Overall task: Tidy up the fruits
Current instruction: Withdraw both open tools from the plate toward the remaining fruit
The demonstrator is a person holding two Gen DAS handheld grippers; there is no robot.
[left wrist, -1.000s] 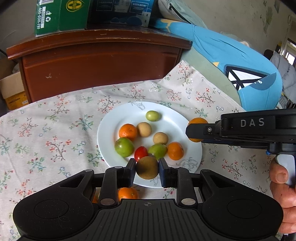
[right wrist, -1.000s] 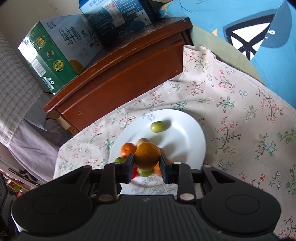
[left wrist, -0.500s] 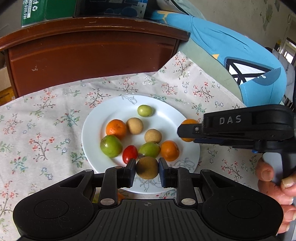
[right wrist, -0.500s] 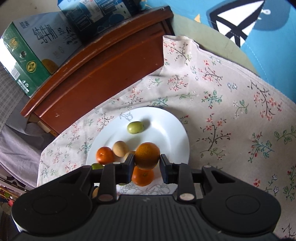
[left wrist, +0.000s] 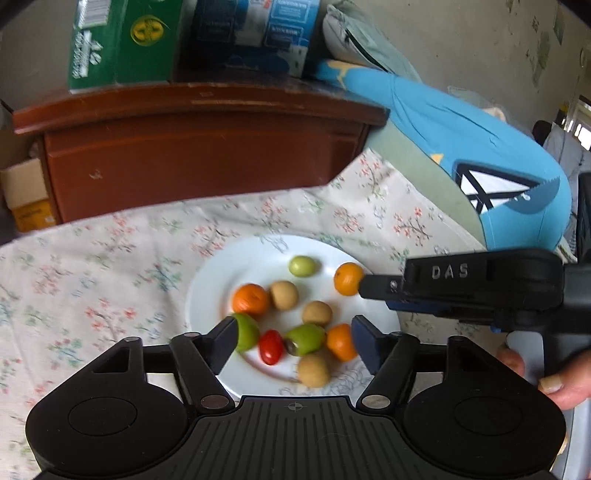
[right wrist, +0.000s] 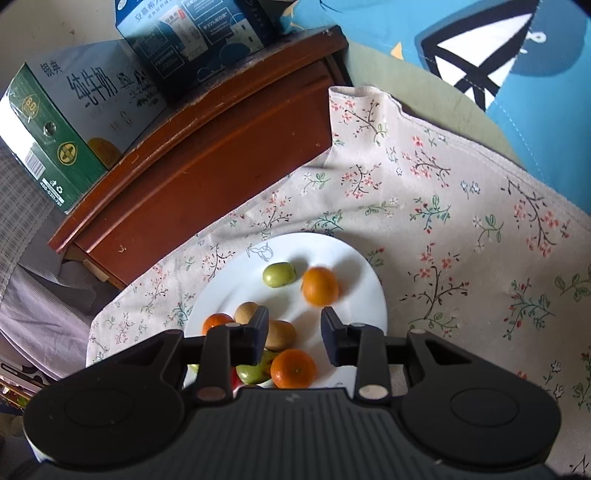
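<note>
A white plate (left wrist: 218,273) on the floral cloth holds several small fruits: oranges, green fruits, tan fruits and a red tomato (left wrist: 270,346). My left gripper (left wrist: 293,341) is open above the plate's near edge; a tan kiwi-like fruit (left wrist: 313,369) lies on the plate just below it. My right gripper (right wrist: 293,330) is open over the plate; it shows from the side in the left wrist view (left wrist: 373,288). An orange (right wrist: 320,286) lies on the plate just beyond its fingertips, also in the left wrist view (left wrist: 347,278).
A brown wooden cabinet (left wrist: 199,155) with a green carton (right wrist: 66,122) and a blue carton (right wrist: 192,33) stands behind the table. Blue and green fabric (left wrist: 480,155) lies at the right. The floral cloth (right wrist: 461,229) covers the table.
Both grippers have opened. The left one let the tan fruit go onto the plate's near edge; the right one let the orange go onto the plate's far right part.
</note>
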